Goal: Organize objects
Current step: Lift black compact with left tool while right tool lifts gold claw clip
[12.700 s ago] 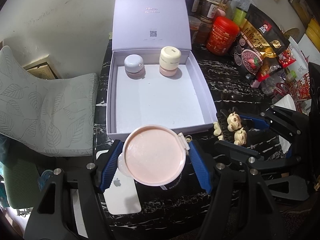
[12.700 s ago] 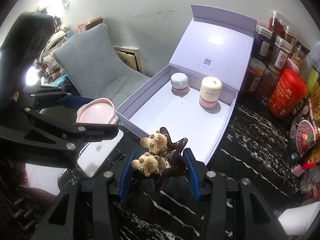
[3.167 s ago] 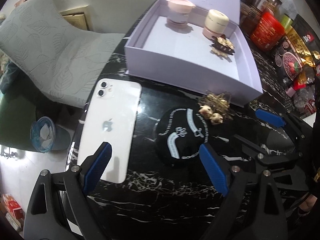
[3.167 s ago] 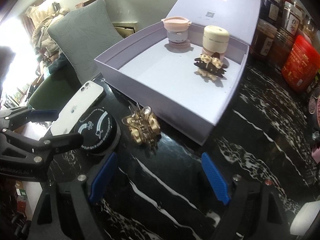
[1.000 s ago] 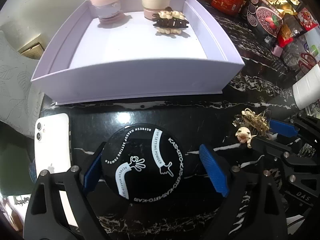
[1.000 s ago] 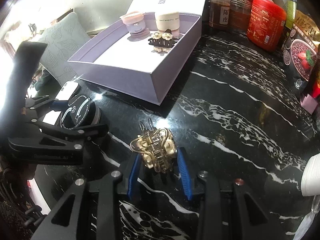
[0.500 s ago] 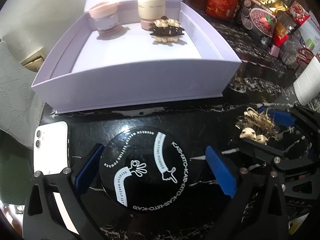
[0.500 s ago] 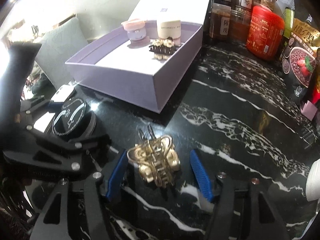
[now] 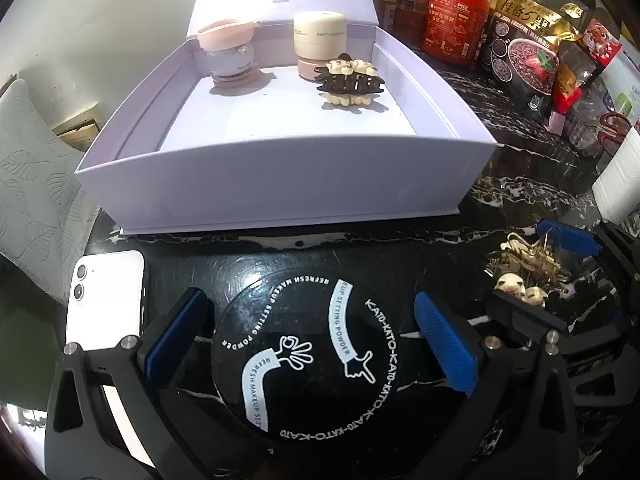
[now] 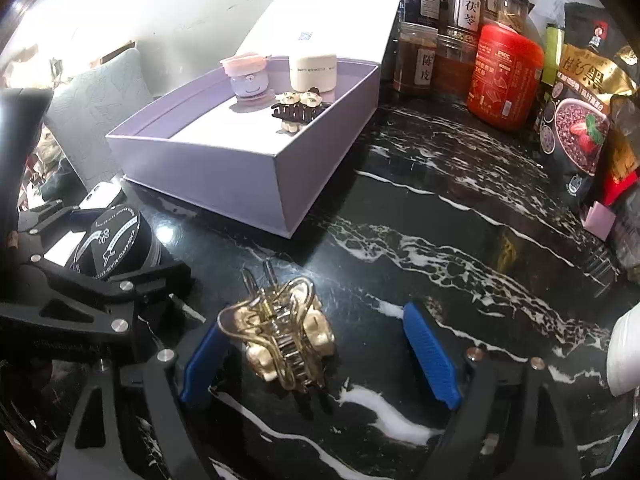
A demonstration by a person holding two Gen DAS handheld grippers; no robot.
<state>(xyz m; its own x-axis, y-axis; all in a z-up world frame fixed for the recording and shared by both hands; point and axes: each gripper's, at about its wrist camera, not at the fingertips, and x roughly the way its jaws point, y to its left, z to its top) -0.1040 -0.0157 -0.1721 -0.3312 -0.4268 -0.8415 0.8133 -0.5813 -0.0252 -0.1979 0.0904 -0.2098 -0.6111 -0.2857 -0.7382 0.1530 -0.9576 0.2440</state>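
My left gripper (image 9: 310,342) is open, its blue pads on either side of a round black powder compact (image 9: 306,354) on the black marble table. My right gripper (image 10: 318,356) is open around a gold hair claw (image 10: 284,340), which sits on the table nearer the left pad. The open lilac box (image 9: 280,184) holds a pink-lidded jar (image 9: 228,50), a cream jar (image 9: 320,42) and a dark bear hair claw (image 9: 350,80). The box (image 10: 216,164), the compact (image 10: 116,244) and the left gripper also show in the right wrist view.
A white phone (image 9: 102,304) lies left of the compact. A red canister (image 10: 504,80), spice jars (image 10: 416,60) and snack bags (image 10: 576,92) line the back right. A white roll (image 9: 618,184) stands at the right. A grey cushioned chair (image 9: 36,172) is beyond the table's left edge.
My right gripper has opened wide and released the gold claw onto the table. My left gripper stays open around the compact and has moved slightly nearer.
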